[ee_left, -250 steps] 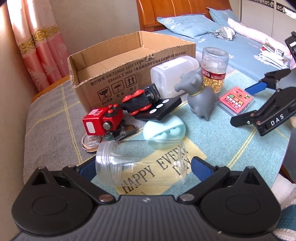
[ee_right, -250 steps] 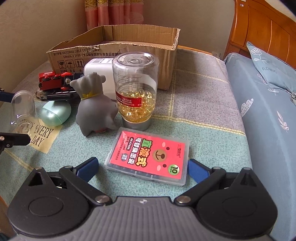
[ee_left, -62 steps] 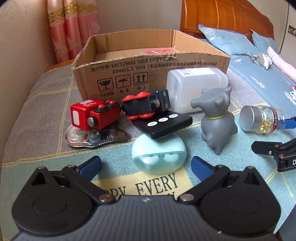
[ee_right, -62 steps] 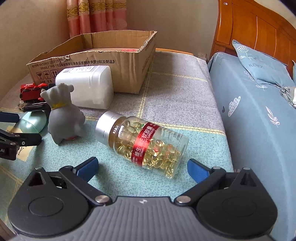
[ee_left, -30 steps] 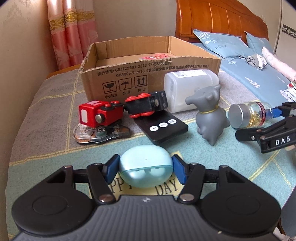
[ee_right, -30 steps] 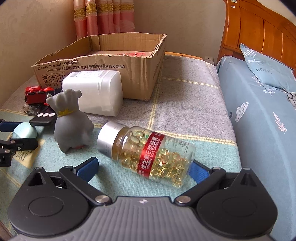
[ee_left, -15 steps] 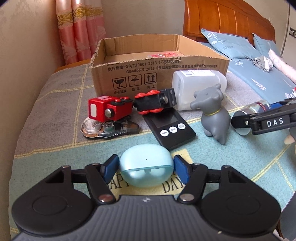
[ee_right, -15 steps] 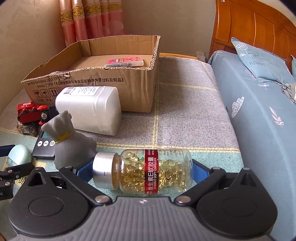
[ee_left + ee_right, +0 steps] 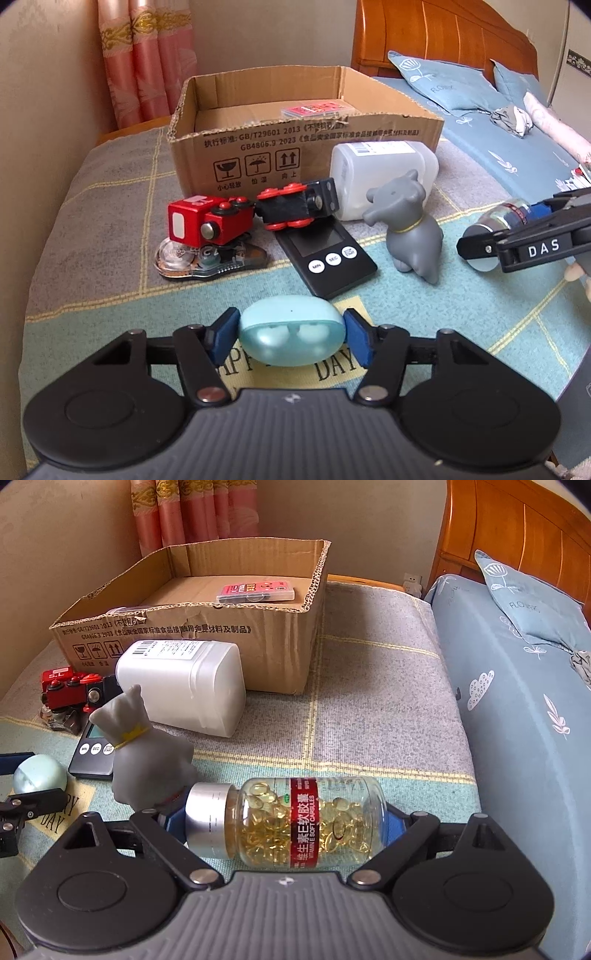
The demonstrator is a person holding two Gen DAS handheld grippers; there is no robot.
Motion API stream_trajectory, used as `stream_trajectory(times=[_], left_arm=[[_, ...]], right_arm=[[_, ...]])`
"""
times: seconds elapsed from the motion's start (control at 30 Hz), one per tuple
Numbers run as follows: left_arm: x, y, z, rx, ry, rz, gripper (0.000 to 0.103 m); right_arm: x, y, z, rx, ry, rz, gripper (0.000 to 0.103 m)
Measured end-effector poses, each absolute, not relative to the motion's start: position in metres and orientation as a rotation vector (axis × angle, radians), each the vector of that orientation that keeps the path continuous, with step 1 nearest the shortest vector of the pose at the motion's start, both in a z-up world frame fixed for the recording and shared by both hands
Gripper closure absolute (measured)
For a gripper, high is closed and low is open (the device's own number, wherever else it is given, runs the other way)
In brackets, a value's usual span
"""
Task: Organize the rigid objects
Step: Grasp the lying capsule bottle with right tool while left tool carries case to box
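Note:
My left gripper is shut on a pale blue earbud case, held above the blanket. My right gripper is shut on a clear capsule bottle with a silver cap and red label, held sideways. The open cardboard box stands behind the clutter, with a red card pack inside. The right gripper with the bottle also shows at the right of the left wrist view. The earbud case shows at the left edge of the right wrist view.
On the blanket lie a red and black toy train, a clear tape dispenser, a black timer, a grey dog figure and a white jar on its side. A bed with blue bedding lies to the right.
Both grippers closed on their objects, the left on the earbud case, the right on the capsule bottle, and lifted them. Both have moved a little nearer the box.

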State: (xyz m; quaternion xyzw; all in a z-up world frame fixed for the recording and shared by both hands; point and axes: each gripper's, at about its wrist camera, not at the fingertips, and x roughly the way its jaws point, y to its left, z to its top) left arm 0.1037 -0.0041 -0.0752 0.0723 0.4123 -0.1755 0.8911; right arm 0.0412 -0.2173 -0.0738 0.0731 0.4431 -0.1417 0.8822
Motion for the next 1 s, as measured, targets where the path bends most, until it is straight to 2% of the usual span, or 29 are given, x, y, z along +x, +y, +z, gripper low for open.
stream_trajectory(times=[0.53, 0.8, 1.0], left_arm=[[0.106, 0.001, -0.041, 0.182, 0.818, -0.395, 0.043], [0.123, 0.002, -0.006, 0.174, 0.766, -0.398, 0.043], [0.149, -0.001, 0.023, 0.189, 0.710, -0.389, 0.043]], right_arm=[[0.036, -0.226, -0.024, 0.098, 0.871, -0.181, 0.007], [0.077, -0.227, 0.029, 0.008, 0.748, -0.121, 0.007], [0.129, -0.229, 0.044, -0.049, 0.735, -0.066, 0.007]])
